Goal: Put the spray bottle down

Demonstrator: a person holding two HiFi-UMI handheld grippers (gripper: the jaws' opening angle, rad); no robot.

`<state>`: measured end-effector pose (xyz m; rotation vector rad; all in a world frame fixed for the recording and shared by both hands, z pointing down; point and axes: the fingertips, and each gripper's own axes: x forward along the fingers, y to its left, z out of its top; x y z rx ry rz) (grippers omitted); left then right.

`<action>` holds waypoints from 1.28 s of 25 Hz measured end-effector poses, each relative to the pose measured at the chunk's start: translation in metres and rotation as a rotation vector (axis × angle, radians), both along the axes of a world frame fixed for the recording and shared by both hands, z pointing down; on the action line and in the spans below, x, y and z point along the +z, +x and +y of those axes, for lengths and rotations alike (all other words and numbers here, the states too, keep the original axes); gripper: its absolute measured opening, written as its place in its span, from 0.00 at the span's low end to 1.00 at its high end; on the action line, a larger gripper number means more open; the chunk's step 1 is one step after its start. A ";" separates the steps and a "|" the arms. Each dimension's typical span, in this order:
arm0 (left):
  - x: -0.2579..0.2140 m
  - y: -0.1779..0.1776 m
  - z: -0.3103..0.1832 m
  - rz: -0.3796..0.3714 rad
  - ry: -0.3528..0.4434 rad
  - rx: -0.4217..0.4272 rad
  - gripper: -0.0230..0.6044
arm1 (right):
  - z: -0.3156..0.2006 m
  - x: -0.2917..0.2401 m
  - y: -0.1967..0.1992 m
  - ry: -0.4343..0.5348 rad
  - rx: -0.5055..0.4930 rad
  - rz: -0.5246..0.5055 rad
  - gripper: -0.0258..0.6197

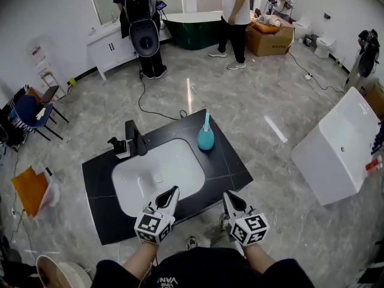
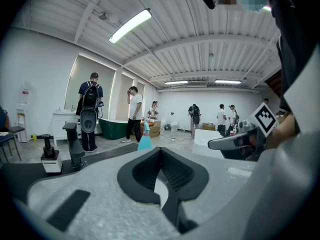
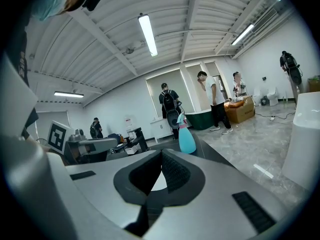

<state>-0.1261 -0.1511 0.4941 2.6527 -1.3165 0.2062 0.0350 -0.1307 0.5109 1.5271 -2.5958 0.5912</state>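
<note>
- Right, the spray bottle [image 1: 206, 138] stands upright on the black counter [image 1: 99, 179], at the far right corner, just beyond the rim of the white basin [image 1: 133, 176].
- Its body is teal and its slim neck points straight up. Nothing touches it, and it sits on the counter on its own.
- The left gripper [image 1: 174, 190] hovers low over the near edge of the counter, above the basin's near rim. Its jaws are pressed together tip to tip with nothing between them.
- The right gripper [image 1: 228, 195] hangs just beside it, over the counter's near right part. Its jaws also meet at the tips, and they are empty.
- Both grippers point away from the person toward the far side, and both are well apart from the bottle.
- In the right gripper view the bottle shows just above and right of the closed tips, far down the counter. In the left gripper view it sits a little left of them.
- A black faucet [image 1: 137, 139] rises at the basin's far left, with a small black-and-white fitting [image 1: 120, 147] just left of it.
- Behind, a person in dark clothes [image 1: 141, 23] stands near a white cabinet, and a person in a white shirt [image 1: 235, 23] stands near a dark green tub [image 1: 195, 29].
- A white fixture [image 1: 342, 149] lies tilted on the floor at the right.
</note>
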 end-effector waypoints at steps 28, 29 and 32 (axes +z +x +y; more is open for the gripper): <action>0.008 -0.031 0.045 -0.018 0.007 -0.019 0.05 | 0.024 0.016 -0.036 -0.029 -0.012 0.077 0.04; 0.007 -0.030 0.045 -0.009 0.005 -0.018 0.05 | 0.024 0.016 -0.036 -0.029 -0.013 0.077 0.04; 0.008 -0.026 0.046 0.006 -0.006 -0.011 0.05 | 0.023 0.016 -0.037 -0.028 -0.016 0.075 0.04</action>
